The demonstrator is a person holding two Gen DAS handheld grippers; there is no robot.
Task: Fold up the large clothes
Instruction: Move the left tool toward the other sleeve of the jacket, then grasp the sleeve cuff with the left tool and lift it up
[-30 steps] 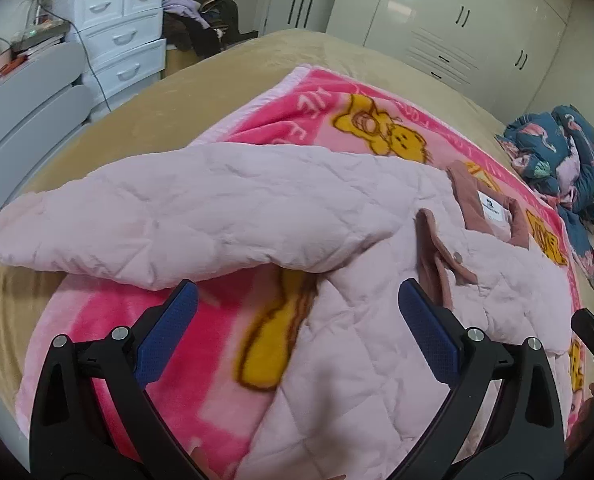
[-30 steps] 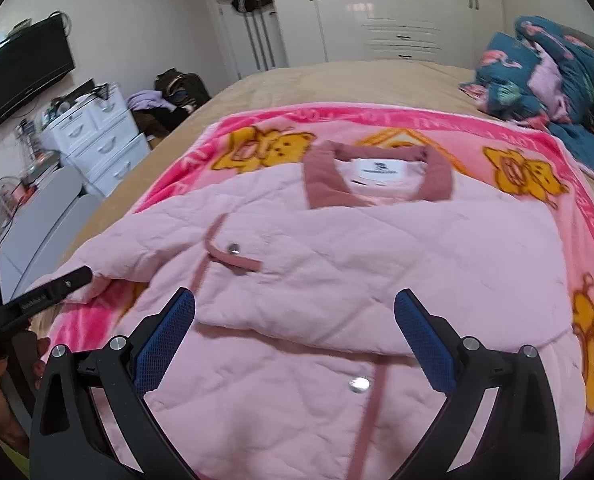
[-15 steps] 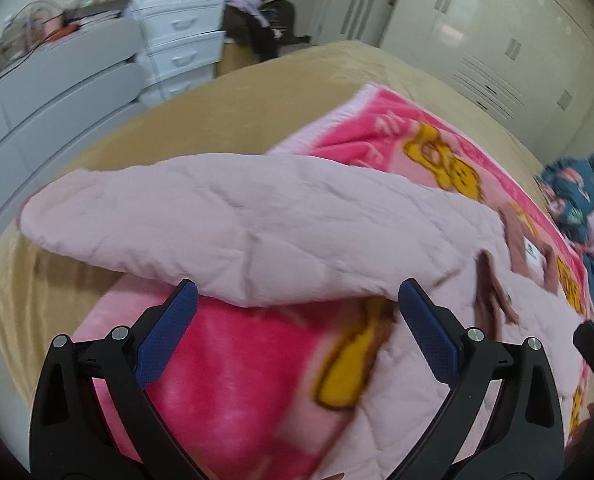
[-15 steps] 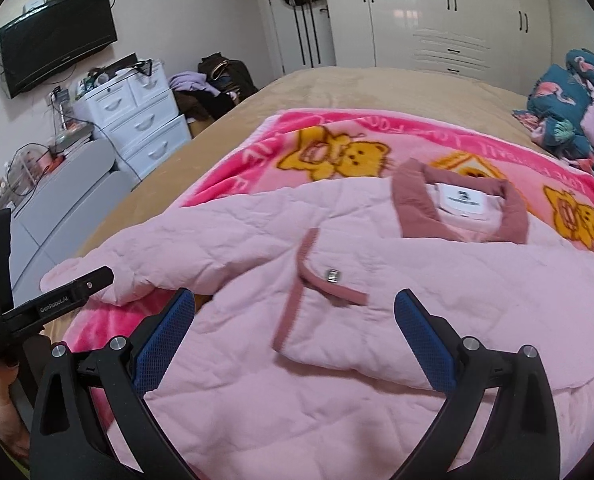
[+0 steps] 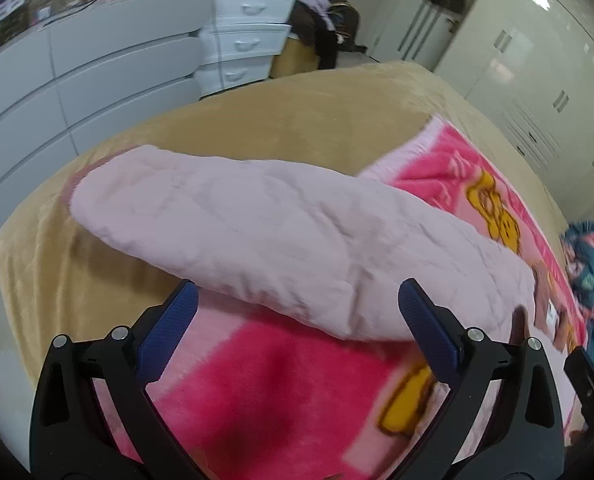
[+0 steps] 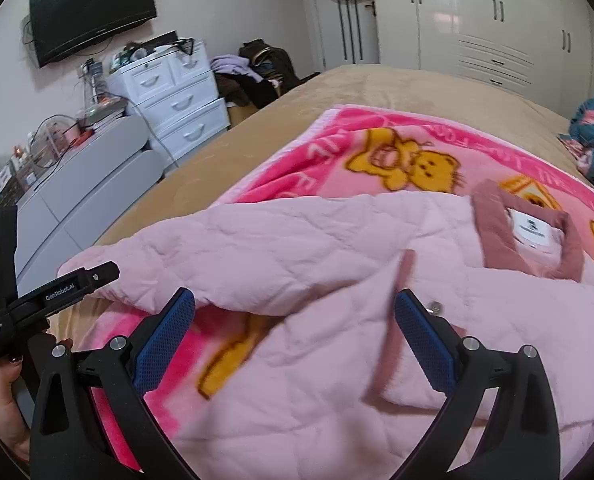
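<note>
Left wrist view now looks along the outstretched sleeve (image 5: 281, 240) of the pink quilted jacket (image 6: 377, 320), where 1 second ago it took in the collar and most of the body; the camera has swung toward the cuff end, and the sleeve now fills the middle of the frame just ahead of the left hand-held gripper (image 5: 297, 312); its blue fingers (image 5: 169, 332) stand wide apart and hold nothing. The right wrist view has also turned the same way; the collar (image 6: 525, 240) with its white label sits off to the right instead of centred, and the right hand-held gripper (image 6: 295, 320) hangs over the jacket front with its jaws equally spread and empty. The jacket itself lies as it did, flat and open on the blanket with the sleeve stretched sideways; so nothing is folded yet, and the shift reads as both tools lining up on that sleeve, probably to bring it across the body as a 1st fold.

The jacket rests on a bright pink bear-print blanket (image 6: 377, 152) spread over a tan bed (image 5: 297, 120); the cuff reaches past the blanket edge onto the tan cover. Around the bed stand white drawers (image 6: 177, 108), a wall television (image 6: 93, 8), pale wardrobes (image 6: 477, 20), a heap of dark clothes (image 6: 257, 76) and a teal flowered bundle (image 6: 593, 136).
</note>
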